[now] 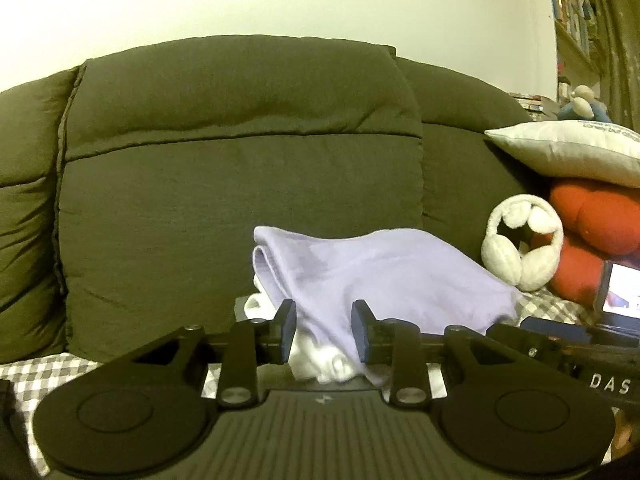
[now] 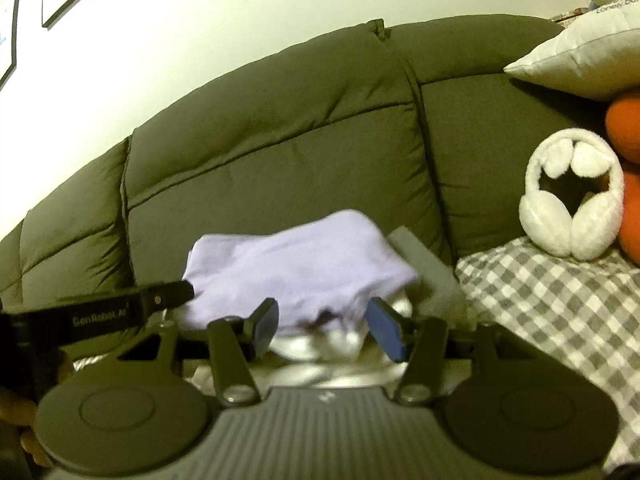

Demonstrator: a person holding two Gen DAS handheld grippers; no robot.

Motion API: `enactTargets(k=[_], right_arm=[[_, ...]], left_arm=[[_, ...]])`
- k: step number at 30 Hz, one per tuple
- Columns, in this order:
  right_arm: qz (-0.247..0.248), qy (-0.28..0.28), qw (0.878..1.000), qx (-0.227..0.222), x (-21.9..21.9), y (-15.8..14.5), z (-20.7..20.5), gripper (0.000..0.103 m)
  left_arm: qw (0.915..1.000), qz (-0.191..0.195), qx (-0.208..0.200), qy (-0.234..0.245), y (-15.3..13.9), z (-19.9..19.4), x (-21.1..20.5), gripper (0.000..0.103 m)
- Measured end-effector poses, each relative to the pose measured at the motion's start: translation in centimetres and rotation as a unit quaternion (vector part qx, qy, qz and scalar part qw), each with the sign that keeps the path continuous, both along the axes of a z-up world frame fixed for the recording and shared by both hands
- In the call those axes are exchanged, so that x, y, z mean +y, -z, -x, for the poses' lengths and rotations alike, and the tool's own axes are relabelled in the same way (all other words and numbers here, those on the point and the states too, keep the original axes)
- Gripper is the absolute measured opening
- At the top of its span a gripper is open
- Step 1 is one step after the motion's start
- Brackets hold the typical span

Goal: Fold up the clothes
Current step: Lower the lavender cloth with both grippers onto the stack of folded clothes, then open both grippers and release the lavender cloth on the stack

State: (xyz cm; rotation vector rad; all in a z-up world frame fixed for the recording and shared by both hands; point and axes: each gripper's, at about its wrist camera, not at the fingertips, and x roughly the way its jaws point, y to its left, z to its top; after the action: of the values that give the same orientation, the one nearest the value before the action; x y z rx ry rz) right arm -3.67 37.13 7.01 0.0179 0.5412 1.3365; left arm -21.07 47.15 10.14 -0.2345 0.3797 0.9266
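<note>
On the left, the dark olive sofa back [image 1: 240, 160] fills the view, with a grey-and-white checked cover [image 1: 40, 376] over the seat. The left tool [image 1: 324, 330] stands partly open, its blue pads apart, with nothing pinched. The lavender garment [image 1: 384, 276] lies just beyond the pads, folded into a soft bundle on top of a white garment [image 1: 324, 364] near the middle of the seat, close against the backrest. In the right wrist view the left tool [image 2: 176, 294] reaches in from the side, its tip at the lavender garment's [image 2: 296, 276] near-left edge; I cannot tell whether it touches.

The right tool [image 2: 324, 328] is open wider, with empty jaws straddling the front of the pile, where the white garment [image 2: 320, 348] shows under the lavender layer. A grey folded piece [image 2: 428, 268] sits just beside the pile on the right.

The main risk, as I judge it, is catching both layers at once: the white cloth bulges out right between the pads, so closing here could drag it along with the lavender piece and undo the fold. A push from the left tool's tip could slide the loose top layer off the stack. Further right, white fluffy earmuffs [image 2: 572, 200], an orange cushion [image 2: 628, 152] and a pale pillow [image 2: 580, 56] crowd the seat, so a wide sweep could knock them.
</note>
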Motion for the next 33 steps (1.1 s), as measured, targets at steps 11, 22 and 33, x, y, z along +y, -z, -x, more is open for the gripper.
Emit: enactTargets(k=[11, 22, 33], right_arm=[[0.002, 0.013, 0.999, 0.029, -3.6, -0.3, 1.3, 0.055], [0.015, 0.016, 0.998, 0.056, -6.3, 0.2, 2.5, 0.064], [0.031, 0.026, 0.997, 0.058, -8.0, 1.1, 3.2, 0.078]], left_arm=[[0.9981, 0.045, 0.03, -0.03, 1.1, 1.4, -3.5, 0.03], [0.9934, 0.064, 0.067, -0.067, 2.4, 1.9, -6.8, 0.03], [0.9919, 0.04, 0.086, -0.084, 2.0, 1.7, -8.7, 0.034]])
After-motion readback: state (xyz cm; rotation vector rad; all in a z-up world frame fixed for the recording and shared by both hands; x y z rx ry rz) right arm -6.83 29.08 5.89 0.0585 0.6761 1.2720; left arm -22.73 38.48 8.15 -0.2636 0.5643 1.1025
